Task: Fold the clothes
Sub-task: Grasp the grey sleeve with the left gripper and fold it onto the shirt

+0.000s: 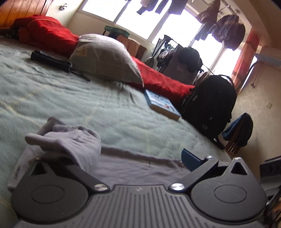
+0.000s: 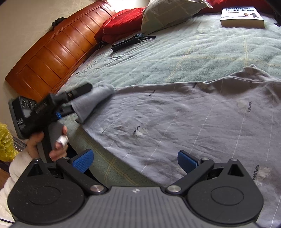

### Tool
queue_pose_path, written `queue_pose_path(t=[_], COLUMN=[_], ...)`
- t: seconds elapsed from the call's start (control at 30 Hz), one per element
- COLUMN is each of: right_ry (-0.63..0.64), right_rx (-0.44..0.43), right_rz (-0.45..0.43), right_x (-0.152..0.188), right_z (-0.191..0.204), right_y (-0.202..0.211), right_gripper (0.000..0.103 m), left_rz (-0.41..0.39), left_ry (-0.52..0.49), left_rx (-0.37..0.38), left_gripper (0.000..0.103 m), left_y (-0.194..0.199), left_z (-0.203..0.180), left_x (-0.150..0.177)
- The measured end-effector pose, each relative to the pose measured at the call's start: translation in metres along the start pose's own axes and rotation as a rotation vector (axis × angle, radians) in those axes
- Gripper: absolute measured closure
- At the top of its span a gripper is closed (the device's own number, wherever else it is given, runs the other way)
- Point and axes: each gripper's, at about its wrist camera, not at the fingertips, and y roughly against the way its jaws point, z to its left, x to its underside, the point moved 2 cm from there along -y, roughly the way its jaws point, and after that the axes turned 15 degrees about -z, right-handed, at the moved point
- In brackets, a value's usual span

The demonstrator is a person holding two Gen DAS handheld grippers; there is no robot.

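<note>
A grey garment [image 2: 184, 119] is spread flat on the bed [image 2: 175, 57], and its place is shown best in the right wrist view: it covers the near part of the green blanket, with small printed words and thin white lines on the cloth. Its long axis runs from the side near the wooden headboard [image 2: 47, 57] across toward the far right edge of the bed.

In that same view the left gripper [image 2: 79, 98] is seen from the side, held by a hand [image 2: 45, 142] with a white sleeve, and one corner of the garment is lifted and wrapped around its fingers. In the left wrist view this corner [image 1: 70, 140] is seen bunched over the left finger, while the right blue pad stands well apart, so it cannot be told whether the cloth is truly pinched.

The right gripper [image 2: 135, 161] is spread wide above the near edge of the garment, with nothing between its blue pads.

Only the left wrist view shows the room: bright windows [image 1: 175, 26], clothes hung above them [image 1: 226, 29], and a black backpack [image 1: 210, 103] at the far edge of the bed. A book [image 2: 242, 16], a grey pillow [image 2: 166, 14] and red bedding [image 2: 121, 22] are visible in both views.
</note>
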Motion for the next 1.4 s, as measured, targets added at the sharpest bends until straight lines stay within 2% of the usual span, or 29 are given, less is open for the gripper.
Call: queue_pose_path(t=[0.17, 0.3, 0.5, 0.57, 0.7, 0.77, 0.93, 1.07, 1.17, 1.3, 1.4], right_ry=[-0.009, -0.023, -0.042, -0.044, -0.042, -0.041, -0.046, -0.047, -0.047, -0.048, -0.048], right_rx=[0.010, 0.017, 0.019, 0.018, 0.015, 0.014, 0.021, 0.029, 0.036, 0.044, 0.050], right_rz=[-0.005, -0.017, -0.032, -0.031, -0.023, -0.024, -0.025, -0.032, -0.038, -0.046, -0.052], right_x=[0.000, -0.002, -0.004, -0.004, -0.002, -0.002, -0.002, -0.002, -0.003, -0.003, -0.003], right_z=[-0.005, -0.009, -0.014, -0.014, -0.013, -0.013, -0.013, -0.015, -0.016, -0.018, -0.019], right_y=[0.000, 0.001, 0.003, 0.002, 0.001, 0.001, 0.001, 0.003, 0.005, 0.007, 0.008], right_gripper=[0.000, 0.000, 0.000, 0.000, 0.000, 0.000, 0.000, 0.000, 0.000, 0.000, 0.000], left_rz=[0.047, 0.036, 0.029, 0.007, -0.003, -0.009, 0.022, 0.095, 0.129, 0.099, 0.084], left_ry=[0.032, 0.058, 0.289, 0.301, 0.200, 0.087, -0.193, -0.341, -0.360, -0.368, -0.375], left_rx=[-0.017, -0.004, -0.093, -0.125, -0.149, -0.139, -0.049, 0.043, 0.092, 0.111, 0.047], left_gripper=[0.001, 0.001, 0.001, 0.001, 0.001, 0.001, 0.001, 0.001, 0.001, 0.001, 0.001], left_y=[-0.006, 0.003, 0.015, 0.017, 0.016, 0.016, 0.014, 0.007, 0.010, 0.024, 0.021], left_z=[0.013, 0.012, 0.041, 0.044, 0.035, 0.022, -0.024, -0.055, -0.066, -0.066, -0.044], left_x=[0.026, 0.022, 0.004, 0.000, -0.003, -0.001, 0.012, 0.027, 0.030, 0.011, -0.013])
